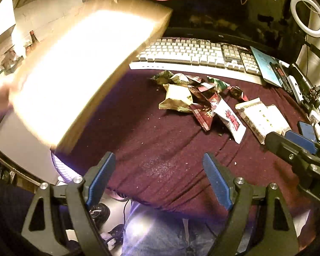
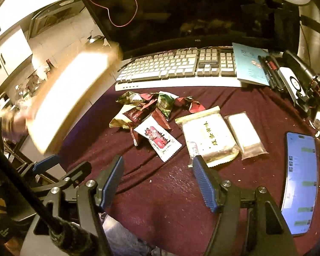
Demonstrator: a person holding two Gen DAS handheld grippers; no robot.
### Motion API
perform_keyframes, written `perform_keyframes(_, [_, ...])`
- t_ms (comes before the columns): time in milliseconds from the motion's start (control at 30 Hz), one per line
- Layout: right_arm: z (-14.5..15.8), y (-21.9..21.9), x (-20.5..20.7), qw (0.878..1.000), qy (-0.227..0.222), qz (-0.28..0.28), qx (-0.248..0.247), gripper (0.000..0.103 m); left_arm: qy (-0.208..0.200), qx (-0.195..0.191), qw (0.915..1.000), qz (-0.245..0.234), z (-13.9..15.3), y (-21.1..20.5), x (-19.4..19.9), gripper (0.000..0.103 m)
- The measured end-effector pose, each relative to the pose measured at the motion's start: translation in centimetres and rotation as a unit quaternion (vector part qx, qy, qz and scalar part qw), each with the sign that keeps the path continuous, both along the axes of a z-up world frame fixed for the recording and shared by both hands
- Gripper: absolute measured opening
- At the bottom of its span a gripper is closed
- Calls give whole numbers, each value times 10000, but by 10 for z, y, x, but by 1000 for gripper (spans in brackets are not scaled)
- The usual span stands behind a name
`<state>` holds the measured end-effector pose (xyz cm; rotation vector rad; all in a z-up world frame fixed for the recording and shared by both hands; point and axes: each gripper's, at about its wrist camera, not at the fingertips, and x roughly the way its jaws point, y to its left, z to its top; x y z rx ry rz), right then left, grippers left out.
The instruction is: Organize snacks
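- Hovering low over the dark red cloth (image 1: 138, 132), left gripper (image 1: 160, 177) with blue pads spread wide, nothing between them.
- Hanging beside it, right gripper (image 2: 157, 179) also spread wide and empty, near pad just short of the large white packet (image 2: 209, 136).
- Showing at the right edge of the left wrist view, the right gripper's black body and blue pads, over the corner of that white packet (image 1: 264, 117).
- Lying in a loose heap mid-cloth, just in front of the keyboard (image 2: 177, 68): crumpled snack wrappers (image 2: 151, 106), red, green and gold, overlapping.
- Resting against the heap's near edge, a white sachet with red print (image 2: 160, 141), tilted on the cloth.
- Sitting side by side to the right, the large white packet and a smaller white bar (image 2: 245, 135), edges almost touching.
- Sweeping in at the left, a big tan box (image 2: 72, 93), blurred and glaring with light, a hand (image 2: 17, 121) smeared at its lower end; grip too blurred to tell.
- Glowing at the far right, a phone (image 2: 298, 183) face up on the cloth, well apart from the snacks.
- Scattering across the cloth near the grippers, pale crumbs (image 1: 160, 168).
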<state>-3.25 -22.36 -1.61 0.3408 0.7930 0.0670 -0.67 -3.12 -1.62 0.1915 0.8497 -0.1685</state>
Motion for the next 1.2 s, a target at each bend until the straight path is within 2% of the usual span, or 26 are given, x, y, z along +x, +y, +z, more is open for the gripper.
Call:
perform_keyframes(467, [-4,1,-5,9999,-36,65,-105,67,-40,-136,9999,10,-2,7,-4,84])
perform_keyframes(633, [-11,-5,-1,9999,26,87,-45,64,64,-386,9992,-36,-3,9,0,84])
perform_keyframes(767, [-14,-15,3,9999,48,124,-56,62,262,-756,9967,-132,-3,9,6,84])
perform_keyframes(867, [-17,-30,8,9998,44,118,136,62,259,-776,9964,-207,-5,2,8,84])
perform_keyframes(1067, [-27,-49,40,9993,333,65,-136,62,346,-848,9949,-419,-10,-16,16,84])
perform_keyframes(1200, [-39,-52,66,9963,591,-129,-617,63,493,-871,9929,-647,-14,-32,25,84])
